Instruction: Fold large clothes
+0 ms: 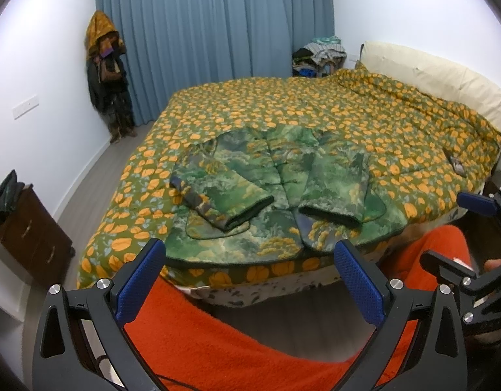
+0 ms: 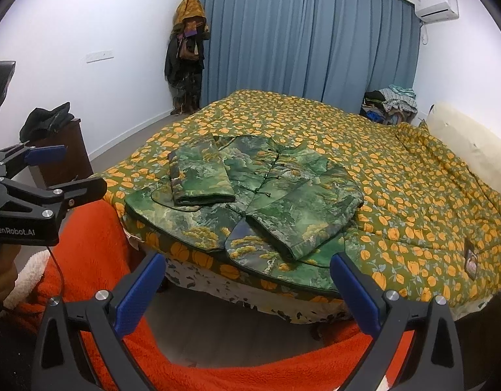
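Green landscape-print padded jacket [image 1: 276,192] (both sleeves folded inward) lies on orange-flowered quilt [image 1: 364,120]; left gripper [image 1: 250,277] and right gripper [image 2: 247,288] spread wide, empty

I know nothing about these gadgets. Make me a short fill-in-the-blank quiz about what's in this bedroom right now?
1. The green jacket lies on the ____.
2. Both of its sleeves are folded ____ over its front.
3. The left tool and the right tool are both ____, holding nothing.
4. The curtain behind the bed is ____.

Missing words: bed; inward; open; blue
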The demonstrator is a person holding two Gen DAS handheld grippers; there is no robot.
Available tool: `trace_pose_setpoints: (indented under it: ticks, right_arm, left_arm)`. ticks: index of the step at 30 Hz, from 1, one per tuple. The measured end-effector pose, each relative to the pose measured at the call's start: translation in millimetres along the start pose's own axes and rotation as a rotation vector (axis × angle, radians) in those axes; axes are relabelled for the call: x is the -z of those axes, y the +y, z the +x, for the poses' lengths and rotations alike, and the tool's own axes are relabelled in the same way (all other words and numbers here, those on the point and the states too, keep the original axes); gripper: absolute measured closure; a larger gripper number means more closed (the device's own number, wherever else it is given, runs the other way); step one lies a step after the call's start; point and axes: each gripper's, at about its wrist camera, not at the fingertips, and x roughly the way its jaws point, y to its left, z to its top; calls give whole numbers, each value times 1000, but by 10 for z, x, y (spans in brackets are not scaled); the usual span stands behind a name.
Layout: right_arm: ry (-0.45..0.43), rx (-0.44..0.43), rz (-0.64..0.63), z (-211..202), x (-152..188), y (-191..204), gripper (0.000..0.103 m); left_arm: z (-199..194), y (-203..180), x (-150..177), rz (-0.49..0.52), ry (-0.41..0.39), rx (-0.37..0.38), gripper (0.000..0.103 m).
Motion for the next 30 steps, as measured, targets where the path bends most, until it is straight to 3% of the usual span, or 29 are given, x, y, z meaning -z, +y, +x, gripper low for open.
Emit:
trace_pose_setpoints:
  ticks: [11,19,24,30]
  right_arm:
    - [-10,-3,3,-2,-11,-14,0]
    - [-56,21,38,73,-173,-697,0]
    - [93,-1,-217,1087,-248,-839,0]
    - [241,-86,-404,2306,-123,-562,1]
  left_arm:
    - [14,23,-8,5,2,-13,0]
    - [111,335,-47,-63,16,-79,0]
    - [336,469,-191,-67,23,-87,0]
    - [625,429,-398,-55,73,-59,0]
